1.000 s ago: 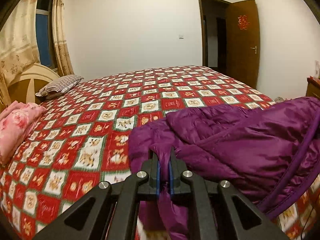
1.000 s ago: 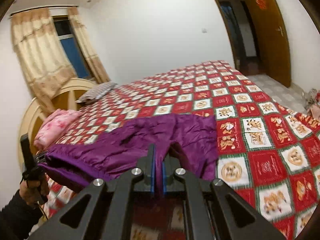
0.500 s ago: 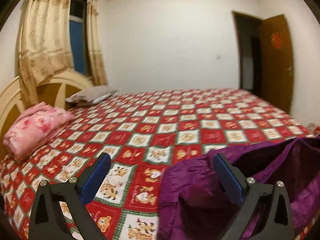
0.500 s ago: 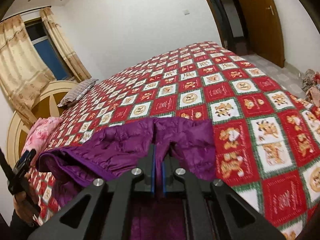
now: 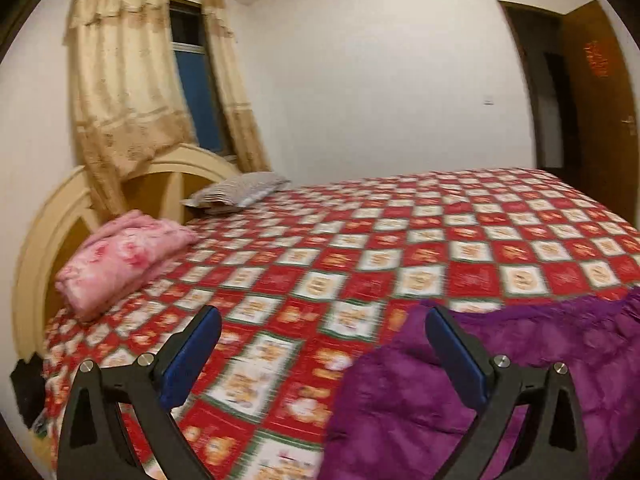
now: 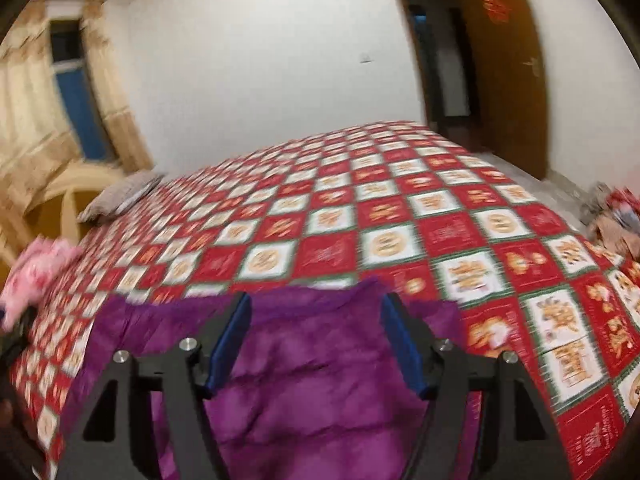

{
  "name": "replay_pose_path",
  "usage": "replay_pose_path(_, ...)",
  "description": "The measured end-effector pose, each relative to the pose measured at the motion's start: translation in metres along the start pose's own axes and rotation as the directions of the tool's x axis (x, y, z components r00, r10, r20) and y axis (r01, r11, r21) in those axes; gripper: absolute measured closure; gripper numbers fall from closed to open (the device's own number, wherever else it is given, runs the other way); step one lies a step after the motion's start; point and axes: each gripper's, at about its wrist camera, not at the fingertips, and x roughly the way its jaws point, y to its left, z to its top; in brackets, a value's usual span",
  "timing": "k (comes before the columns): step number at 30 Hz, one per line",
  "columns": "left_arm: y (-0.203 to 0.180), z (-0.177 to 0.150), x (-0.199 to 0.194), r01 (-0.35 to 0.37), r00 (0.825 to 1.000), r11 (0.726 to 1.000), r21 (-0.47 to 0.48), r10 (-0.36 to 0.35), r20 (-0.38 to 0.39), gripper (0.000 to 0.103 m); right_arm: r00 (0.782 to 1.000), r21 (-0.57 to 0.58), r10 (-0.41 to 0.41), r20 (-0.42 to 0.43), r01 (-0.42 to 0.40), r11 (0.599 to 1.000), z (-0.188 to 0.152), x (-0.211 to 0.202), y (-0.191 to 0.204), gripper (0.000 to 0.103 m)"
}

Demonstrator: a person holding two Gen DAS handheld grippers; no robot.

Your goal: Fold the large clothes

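Note:
A purple padded jacket (image 5: 500, 380) lies on the red patterned bedspread (image 5: 360, 248) at the near edge of the bed. In the left wrist view my left gripper (image 5: 322, 344) stands wide open over the bedspread, its right finger beside the jacket's left edge, holding nothing. In the right wrist view the jacket (image 6: 320, 380) spreads below my right gripper (image 6: 316, 332), whose jaws are opening. The cloth lies under and between its blue pads (image 6: 400, 344), and they no longer pinch it.
A folded pink blanket (image 5: 120, 256) and a striped pillow (image 5: 240, 192) lie by the cream headboard (image 5: 48, 232) on the left. Curtains (image 5: 120, 92) hang over a window behind. A brown door (image 6: 504, 80) stands open at the right, with a heap of things (image 6: 616, 220) on the floor.
Both grippers were shut on the jacket a second ago. The left let go first and swung left; the right has now released its fold and the jacket has dropped flat onto the bed.

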Motion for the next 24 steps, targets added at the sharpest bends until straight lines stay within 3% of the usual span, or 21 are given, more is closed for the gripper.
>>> replay_pose_path(2,-0.025,-0.007,-0.001,0.049,0.999,0.997,0.061,-0.049,-0.006,0.001,0.998,-0.041,0.057,-0.03,-0.058,0.997,-0.01,0.003,0.023,0.032)
replay_pose_path(5,-0.065,-0.018,0.012,0.079,0.997,0.982,0.171,-0.078,-0.016,0.001,0.994,-0.138,0.073,-0.079,-0.084,0.987,-0.027,0.019,0.058,0.033)
replay_pose_path(11,-0.095,-0.029,0.08,0.035,0.989,0.974,0.224,-0.001,-0.147,0.001,0.989,-0.189,-0.055,-0.14,0.028,0.982,-0.024,0.077,0.052,0.033)
replay_pose_path(12,-0.094,-0.033,0.091,0.017,0.984,0.976,0.215,0.022,-0.177,0.001,0.987,-0.184,-0.07,-0.143,0.043,0.982,-0.024,0.083,0.047,0.033)
replay_pose_path(15,-0.086,-0.045,0.116,0.045,0.961,0.99,0.136,-0.006,-0.277,0.001,0.981,-0.122,-0.084,-0.178,0.063,0.991,-0.031,0.098,0.025,0.033)
replay_pose_path(19,-0.089,-0.048,0.121,0.06,0.959,0.991,0.122,-0.023,-0.281,0.001,0.983,-0.065,-0.063,-0.174,0.053,0.996,-0.035,0.103,0.014,0.033)
replay_pose_path(24,-0.082,-0.053,0.134,0.106,0.938,0.993,0.048,-0.084,-0.336,0.001,0.979,-0.05,-0.038,-0.2,0.028,0.998,-0.033,0.111,0.012,0.032)
